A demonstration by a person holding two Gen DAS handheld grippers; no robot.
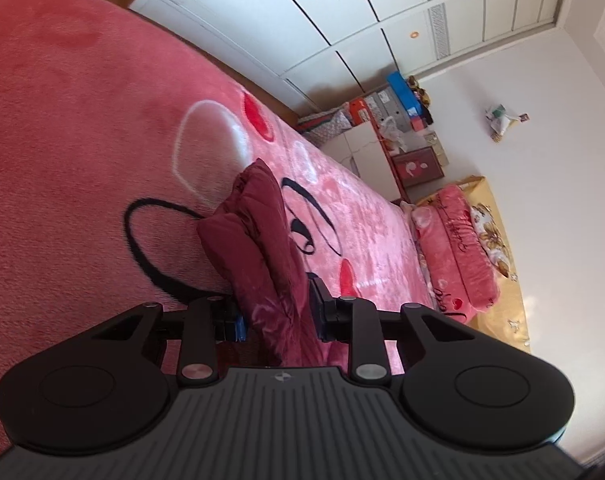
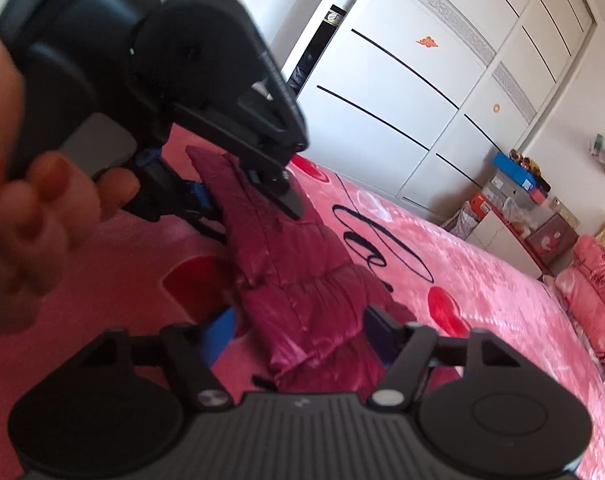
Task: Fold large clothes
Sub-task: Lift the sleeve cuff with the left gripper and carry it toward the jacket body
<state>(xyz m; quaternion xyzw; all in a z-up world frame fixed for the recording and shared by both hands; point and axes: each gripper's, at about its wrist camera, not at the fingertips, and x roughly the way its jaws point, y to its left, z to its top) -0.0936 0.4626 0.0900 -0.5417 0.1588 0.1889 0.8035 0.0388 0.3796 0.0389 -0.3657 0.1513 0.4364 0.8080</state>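
Observation:
A dark red quilted jacket (image 1: 258,236) lies bunched on the pink blanket (image 1: 82,128) of the bed. My left gripper (image 1: 276,316) is shut on a thick fold of the jacket, which fills the gap between its fingers. In the right wrist view the jacket (image 2: 298,280) runs from my right gripper (image 2: 298,332) up to the left gripper (image 2: 238,188). My right gripper is shut on the jacket's near edge. A hand (image 2: 42,216) holds the left gripper.
White wardrobe doors (image 2: 402,92) stand along the bed's far side. A low cabinet (image 1: 366,152) with boxes and bags sits at the bed's end. Folded pink bedding (image 1: 458,248) lies on a yellow sheet (image 1: 506,288).

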